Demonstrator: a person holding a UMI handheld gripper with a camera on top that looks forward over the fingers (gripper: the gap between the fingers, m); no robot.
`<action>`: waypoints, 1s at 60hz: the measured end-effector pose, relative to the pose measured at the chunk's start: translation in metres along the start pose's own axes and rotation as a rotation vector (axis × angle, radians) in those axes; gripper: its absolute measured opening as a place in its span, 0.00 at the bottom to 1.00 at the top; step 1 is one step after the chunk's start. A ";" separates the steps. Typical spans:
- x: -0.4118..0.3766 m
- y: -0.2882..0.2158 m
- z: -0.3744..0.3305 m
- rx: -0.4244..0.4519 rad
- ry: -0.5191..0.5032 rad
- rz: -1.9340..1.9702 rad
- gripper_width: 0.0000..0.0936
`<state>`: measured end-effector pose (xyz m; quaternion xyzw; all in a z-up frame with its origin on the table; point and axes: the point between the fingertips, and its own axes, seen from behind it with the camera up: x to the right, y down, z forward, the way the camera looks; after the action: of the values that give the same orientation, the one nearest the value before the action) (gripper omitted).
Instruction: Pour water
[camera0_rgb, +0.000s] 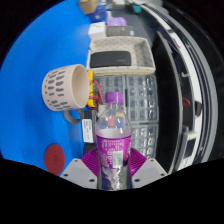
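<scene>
My gripper (112, 165) is shut on a clear plastic water bottle (111, 125) with a purple cap and a purple-and-white label. Both purple pads (93, 159) press on its lower body, and it stands upright between the fingers, lifted above the blue table (35, 70). A beige mug (66, 88) with dark vertical marks and a handle lies tilted just left of and beyond the bottle's cap, its mouth turned toward the bottle. The bottle's base is hidden behind the fingers.
A clear plastic tray (140, 100) with compartments sits right of the bottle. A beige basket (122, 55) holding a dark object stands beyond it. A red object (55, 155) lies low at the left. A dark edge (185, 70) runs along the right side.
</scene>
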<state>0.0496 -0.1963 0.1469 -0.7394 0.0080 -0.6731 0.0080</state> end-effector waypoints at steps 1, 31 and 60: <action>0.001 -0.001 0.001 -0.001 0.003 -0.031 0.37; 0.022 -0.042 0.018 0.032 0.106 -0.604 0.37; 0.035 -0.010 -0.005 0.060 -0.073 0.664 0.39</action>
<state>0.0476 -0.1872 0.1820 -0.7195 0.2284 -0.6068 0.2488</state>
